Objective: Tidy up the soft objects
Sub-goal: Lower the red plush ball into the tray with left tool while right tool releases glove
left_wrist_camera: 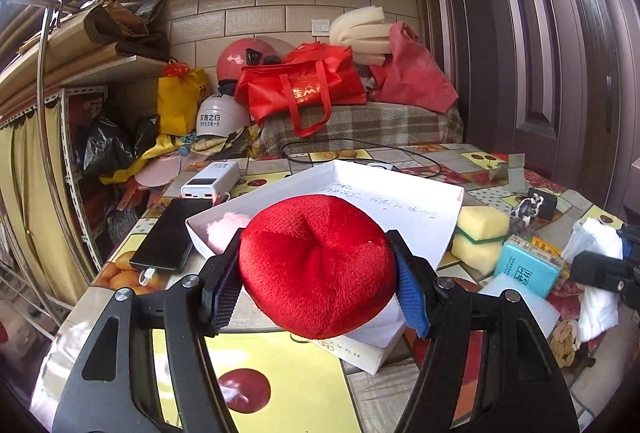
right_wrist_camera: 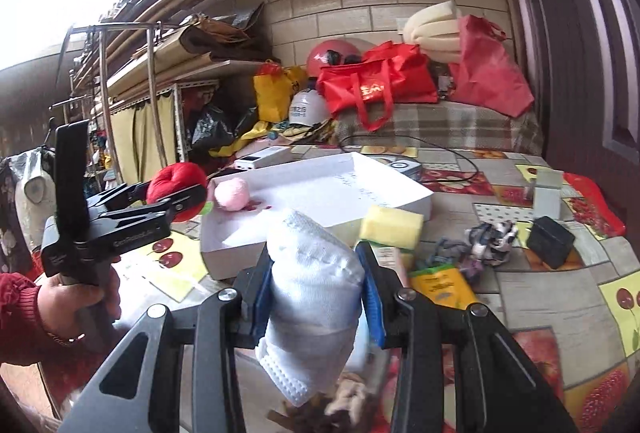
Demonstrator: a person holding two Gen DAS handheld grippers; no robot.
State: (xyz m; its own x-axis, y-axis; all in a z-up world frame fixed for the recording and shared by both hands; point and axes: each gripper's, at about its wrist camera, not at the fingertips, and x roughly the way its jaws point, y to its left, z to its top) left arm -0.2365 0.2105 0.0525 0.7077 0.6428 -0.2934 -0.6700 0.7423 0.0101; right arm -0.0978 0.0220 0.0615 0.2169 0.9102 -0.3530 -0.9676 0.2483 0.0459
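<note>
My left gripper (left_wrist_camera: 316, 285) is shut on a red plush cushion (left_wrist_camera: 316, 265), held above the near edge of the white box (left_wrist_camera: 400, 201). In the right wrist view the left gripper (right_wrist_camera: 180, 193) and the cushion (right_wrist_camera: 176, 183) hang at the box's left side. A pink pom-pom (right_wrist_camera: 231, 194) lies inside the box (right_wrist_camera: 304, 189). My right gripper (right_wrist_camera: 316, 293) is shut on a rolled white sock (right_wrist_camera: 316, 273), lifted off the table. A yellow sponge (right_wrist_camera: 394, 225) sits just beyond it, beside the box.
A phone (left_wrist_camera: 168, 241) and a power bank (left_wrist_camera: 210, 181) lie left of the box. A teal packet (left_wrist_camera: 528, 267), a patterned scrunchie (right_wrist_camera: 490, 237), a black block (right_wrist_camera: 550, 241) and a yellow packet (right_wrist_camera: 444, 287) crowd the right side. A hand in a red sleeve (right_wrist_camera: 76, 297) holds the left gripper.
</note>
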